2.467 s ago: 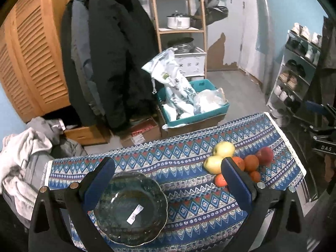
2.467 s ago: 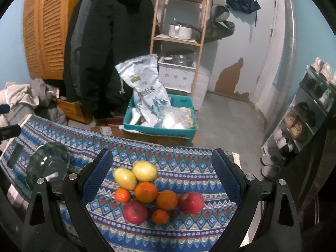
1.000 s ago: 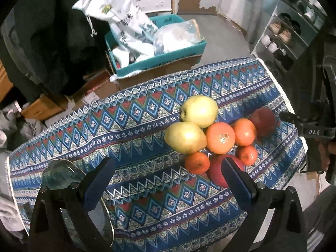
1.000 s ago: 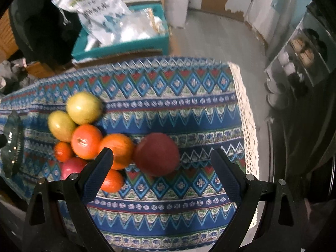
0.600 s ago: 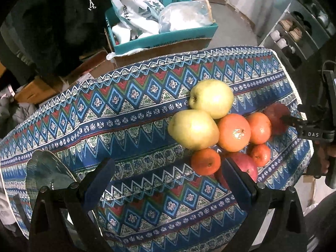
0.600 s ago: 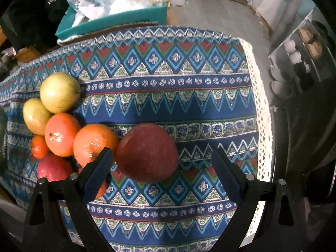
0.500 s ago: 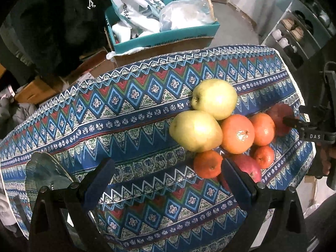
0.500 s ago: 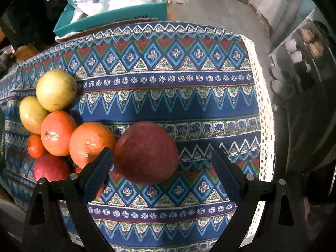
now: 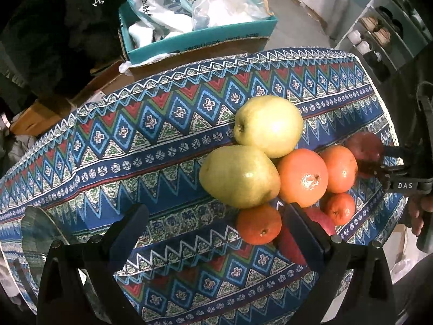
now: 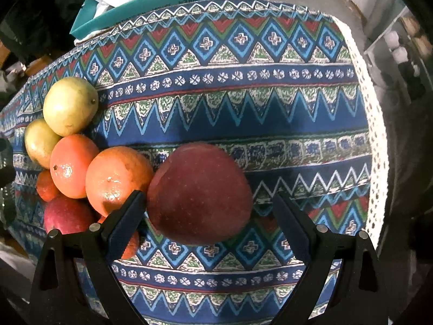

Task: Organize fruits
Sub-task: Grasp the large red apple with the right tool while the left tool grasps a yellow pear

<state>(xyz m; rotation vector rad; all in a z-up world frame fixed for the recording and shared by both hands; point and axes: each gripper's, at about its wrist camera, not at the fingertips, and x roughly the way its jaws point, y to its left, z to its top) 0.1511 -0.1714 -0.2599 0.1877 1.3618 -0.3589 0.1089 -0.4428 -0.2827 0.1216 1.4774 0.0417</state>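
Right wrist view shows the dark red apple [image 10: 199, 193] lying on the patterned cloth of the worktop [image 10: 270, 124], at the right end of a tight cluster of fruit, touching the orange [image 10: 117, 180] beside it. The right tool [image 10: 207, 214] stands wide, its two fingers on either side of the apple, the left finger wedged close to the gap between apple and orange, the right finger apart from the apple's skin. The step in hand looks like the first pick: the apple is framed but not yet pinched. The next move probably calls for closing evenly on the apple without nudging the orange, then lifting straight up. In the left wrist view, the left tool [image 9: 213, 222] is also wide and holds nothing, hanging near the pale pear [image 9: 239, 176] and a small tangerine [image 9: 258, 224]. A glass bowl [image 9: 40, 230] shows at the left edge of the worktop, well apart from the fruit, and is likely the destination.
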